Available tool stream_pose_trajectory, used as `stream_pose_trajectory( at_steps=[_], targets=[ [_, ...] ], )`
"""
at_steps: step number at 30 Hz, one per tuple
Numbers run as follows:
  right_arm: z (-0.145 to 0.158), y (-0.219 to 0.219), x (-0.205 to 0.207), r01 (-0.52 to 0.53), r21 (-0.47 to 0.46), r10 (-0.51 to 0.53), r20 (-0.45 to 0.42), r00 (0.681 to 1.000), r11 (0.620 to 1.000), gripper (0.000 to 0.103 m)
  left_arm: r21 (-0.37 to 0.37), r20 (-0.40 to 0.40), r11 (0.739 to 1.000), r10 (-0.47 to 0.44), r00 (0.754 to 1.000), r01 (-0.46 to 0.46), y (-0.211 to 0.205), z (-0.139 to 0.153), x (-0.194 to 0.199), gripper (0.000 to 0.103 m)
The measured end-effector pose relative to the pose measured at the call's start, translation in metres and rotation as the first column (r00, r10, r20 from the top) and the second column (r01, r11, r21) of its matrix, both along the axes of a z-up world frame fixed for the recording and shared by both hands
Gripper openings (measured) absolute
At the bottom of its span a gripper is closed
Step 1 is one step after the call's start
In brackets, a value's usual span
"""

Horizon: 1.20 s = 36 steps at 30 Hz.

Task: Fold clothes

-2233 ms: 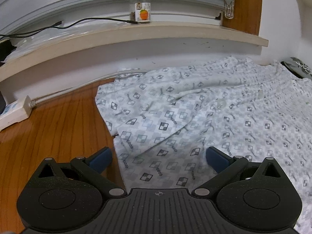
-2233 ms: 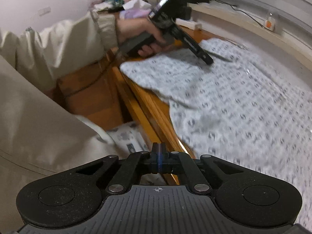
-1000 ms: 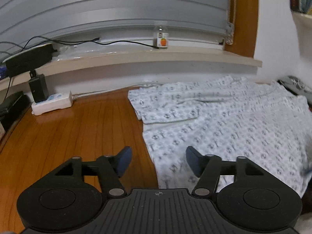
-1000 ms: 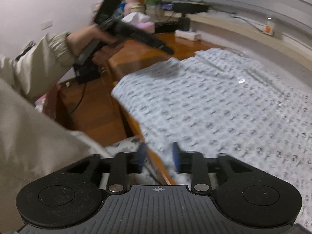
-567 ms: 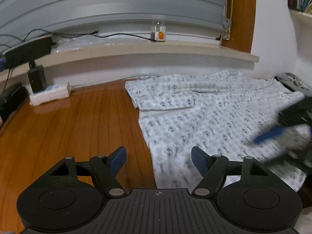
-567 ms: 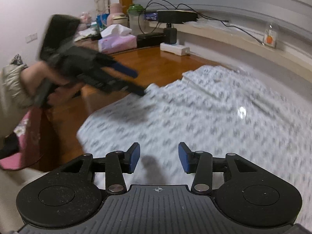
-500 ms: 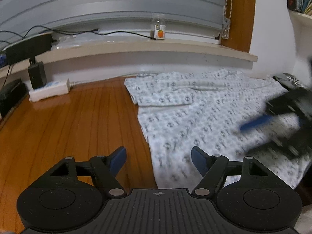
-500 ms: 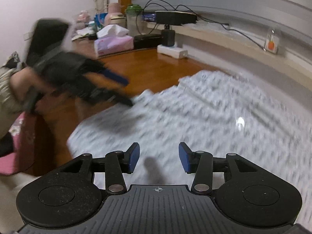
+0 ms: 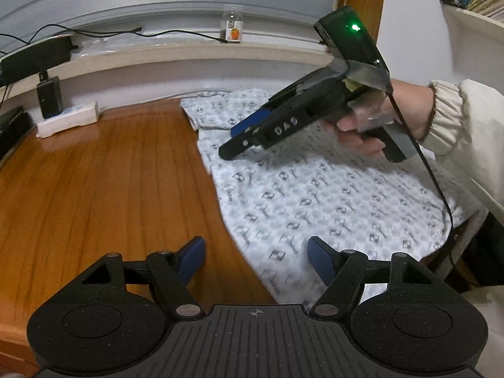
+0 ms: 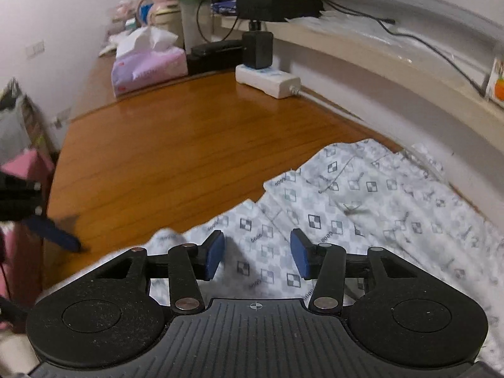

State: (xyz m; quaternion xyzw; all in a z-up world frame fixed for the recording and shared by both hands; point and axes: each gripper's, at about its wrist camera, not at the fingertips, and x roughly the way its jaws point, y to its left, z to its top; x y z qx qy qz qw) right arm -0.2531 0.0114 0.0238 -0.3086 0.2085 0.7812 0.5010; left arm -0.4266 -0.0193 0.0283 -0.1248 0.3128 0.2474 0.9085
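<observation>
The left gripper point(image 9: 256, 260) hangs wide open and empty over the near left edge of the garment point(image 9: 315, 195). The right gripper point(image 10: 256, 256), half open with its jaws closing on nothing, hovers above the garment's far left corner. The garment lies spread on the right of the wooden worktop point(image 9: 104, 182).

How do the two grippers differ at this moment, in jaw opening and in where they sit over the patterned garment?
The left gripper stands wider open than the right gripper. The left gripper straddles the patterned garment at its edge, one finger over the wooden tabletop; the right gripper has both fingers over cloth, nearer the far end. Both point downward, empty, with blue pads.
</observation>
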Motion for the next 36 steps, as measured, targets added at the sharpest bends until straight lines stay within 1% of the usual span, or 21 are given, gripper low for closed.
stream_pose_trajectory(
  at_steps=[1, 2, 3, 5, 7, 8, 10, 12, 13, 14, 16, 17, 19, 21, 23, 24, 26, 29, 31, 33, 36],
  targets=[
    [0.001, 0.0, 0.0, -0.003, -0.003, 0.003, -0.006, 1.0, 1.0, 0.02, 0.0, -0.002, 1.0, 0.002, 1.0, -0.002, 0.0, 0.0, -0.003, 0.075],
    [0.002, 0.0, 0.001, -0.006, -0.007, 0.006, -0.011, 1.0, 1.0, 0.002, 0.003, -0.003, 1.0, 0.009, 1.0, -0.008, 0.001, 0.0, -0.004, 0.075],
    [0.004, -0.001, 0.0, -0.01, 0.003, 0.01, -0.006, 1.0, 1.0, 0.001, 0.005, -0.005, 1.0, 0.015, 1.0, -0.015, 0.002, 0.0, -0.005, 0.075],
    [0.019, -0.012, -0.002, 0.008, 0.106, -0.008, -0.002, 1.0, 0.994, 0.001, 0.007, -0.002, 1.0, 0.025, 1.0, -0.024, 0.004, 0.001, -0.009, 0.075],
    [0.038, -0.019, 0.002, 0.073, 0.218, -0.063, -0.052, 0.997, 0.973, 0.001, 0.008, 0.008, 1.0, 0.028, 1.0, -0.028, 0.005, 0.004, -0.009, 0.075],
    [0.044, -0.02, 0.003, 0.097, 0.248, -0.085, -0.06, 0.995, 0.964, 0.001, 0.008, 0.013, 1.0, 0.03, 0.999, -0.03, 0.006, 0.005, -0.009, 0.075],
    [0.04, -0.011, 0.001, 0.089, 0.2, -0.085, -0.027, 0.996, 0.976, 0.001, 0.01, 0.014, 1.0, 0.02, 1.0, -0.021, 0.004, 0.006, -0.008, 0.076],
    [0.029, -0.005, 0.0, 0.05, 0.122, -0.049, -0.012, 0.999, 0.991, 0.005, 0.012, 0.016, 1.0, 0.011, 1.0, -0.011, 0.001, 0.007, -0.006, 0.076],
    [0.021, -0.001, 0.0, 0.027, 0.078, -0.026, -0.01, 1.0, 0.997, 0.013, 0.014, 0.016, 1.0, 0.009, 1.0, -0.009, -0.001, 0.006, -0.005, 0.076],
    [0.015, 0.001, -0.001, 0.014, 0.052, -0.014, -0.007, 1.0, 0.999, 0.025, 0.013, 0.016, 1.0, 0.009, 1.0, -0.01, -0.001, 0.005, -0.005, 0.076],
    [0.006, 0.004, -0.003, 0.028, 0.047, -0.028, 0.002, 1.0, 0.998, 0.039, 0.014, 0.017, 1.0, 0.015, 1.0, -0.015, 0.0, 0.004, -0.003, 0.076],
    [0.002, 0.006, -0.003, 0.036, 0.041, -0.036, 0.002, 0.999, 0.999, 0.041, 0.017, 0.019, 1.0, 0.022, 1.0, -0.023, 0.002, 0.004, -0.002, 0.076],
    [-0.003, 0.006, -0.001, 0.037, 0.033, -0.037, -0.022, 0.999, 0.999, 0.04, 0.017, 0.029, 0.999, 0.04, 0.999, -0.041, 0.006, 0.003, 0.001, 0.076],
    [-0.003, 0.003, 0.001, 0.02, 0.032, -0.018, -0.04, 0.999, 0.999, 0.026, 0.017, 0.042, 0.998, 0.059, 0.997, -0.06, 0.011, 0.003, 0.004, 0.077],
    [-0.002, -0.002, -0.001, -0.018, 0.039, 0.019, -0.026, 0.999, 0.999, 0.01, 0.014, 0.053, 0.997, 0.072, 0.996, -0.073, 0.015, 0.002, 0.006, 0.077],
    [-0.002, -0.005, -0.003, -0.03, 0.043, 0.031, -0.015, 0.999, 0.999, 0.007, 0.011, 0.057, 0.997, 0.076, 0.995, -0.077, 0.016, 0.002, 0.006, 0.077],
    [0.001, -0.011, -0.005, -0.045, 0.063, 0.045, -0.001, 0.999, 0.997, 0.006, 0.005, 0.066, 0.997, 0.083, 0.994, -0.083, 0.02, 0.002, 0.008, 0.077],
    [0.018, -0.023, 0.001, -0.006, 0.16, 0.013, -0.042, 0.999, 0.987, 0.006, 0.004, 0.078, 0.996, 0.092, 0.993, -0.093, 0.021, 0.004, 0.008, 0.078],
    [0.033, -0.03, 0.006, 0.059, 0.254, -0.041, -0.075, 0.996, 0.965, 0.005, 0.001, 0.084, 0.995, 0.095, 0.992, -0.095, 0.02, 0.004, 0.007, 0.078],
    [0.04, -0.03, 0.009, 0.162, 0.329, -0.146, -0.074, 0.987, 0.93, 0.006, 0.0, 0.082, 0.996, 0.088, 0.993, -0.089, 0.019, 0.003, 0.008, 0.079],
    [0.03, -0.016, 0.004, 0.162, 0.235, -0.165, -0.008, 0.986, 0.958, 0.014, 0.002, 0.073, 0.997, 0.076, 0.994, -0.076, 0.017, 0.002, 0.012, 0.079]
  ],
)
